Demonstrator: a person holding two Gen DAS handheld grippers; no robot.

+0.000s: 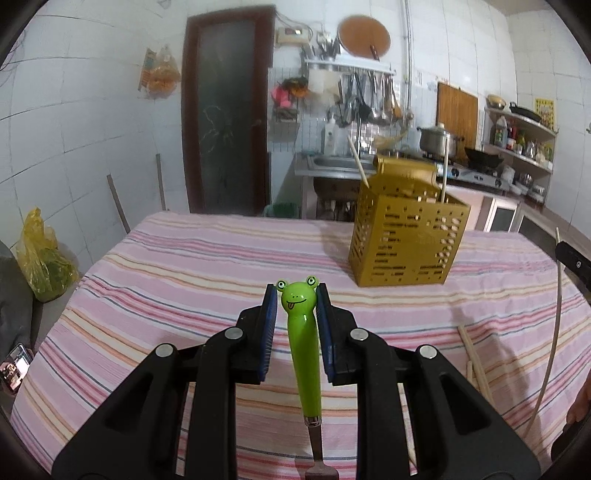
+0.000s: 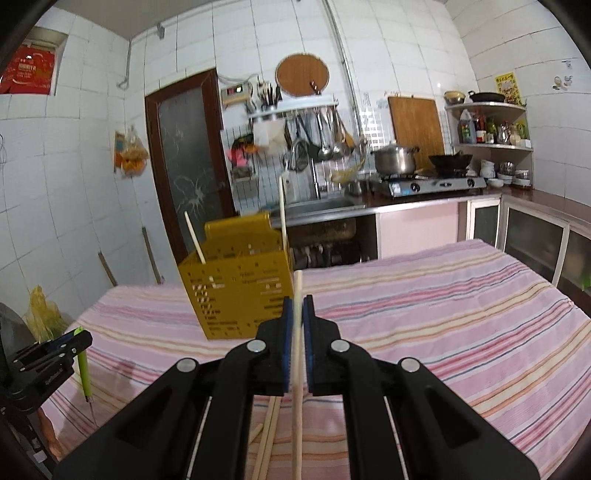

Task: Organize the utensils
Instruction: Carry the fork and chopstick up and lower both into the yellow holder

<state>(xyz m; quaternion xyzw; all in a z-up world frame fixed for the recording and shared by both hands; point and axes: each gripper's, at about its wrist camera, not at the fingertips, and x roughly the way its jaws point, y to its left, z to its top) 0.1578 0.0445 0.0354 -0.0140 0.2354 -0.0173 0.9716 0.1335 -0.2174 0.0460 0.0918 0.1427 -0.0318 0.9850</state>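
White tiled walls (image 2: 406, 48) enclose the kitchen. A dark-framed door with frosted glass (image 1: 225, 114) is set in the far wall. Beside it a steel sink (image 2: 317, 205) and a gas stove (image 2: 436, 182) are carried on a counter, with a wall rack of hung ladles (image 1: 354, 70) above. Corner shelves (image 2: 491, 125) are loaded with bottles. A pink striped cloth is spread over the table (image 1: 184, 266).

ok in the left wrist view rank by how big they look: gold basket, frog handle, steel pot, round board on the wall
1. gold basket
2. frog handle, though it's nearest the camera
3. round board and steel pot: too similar to rank
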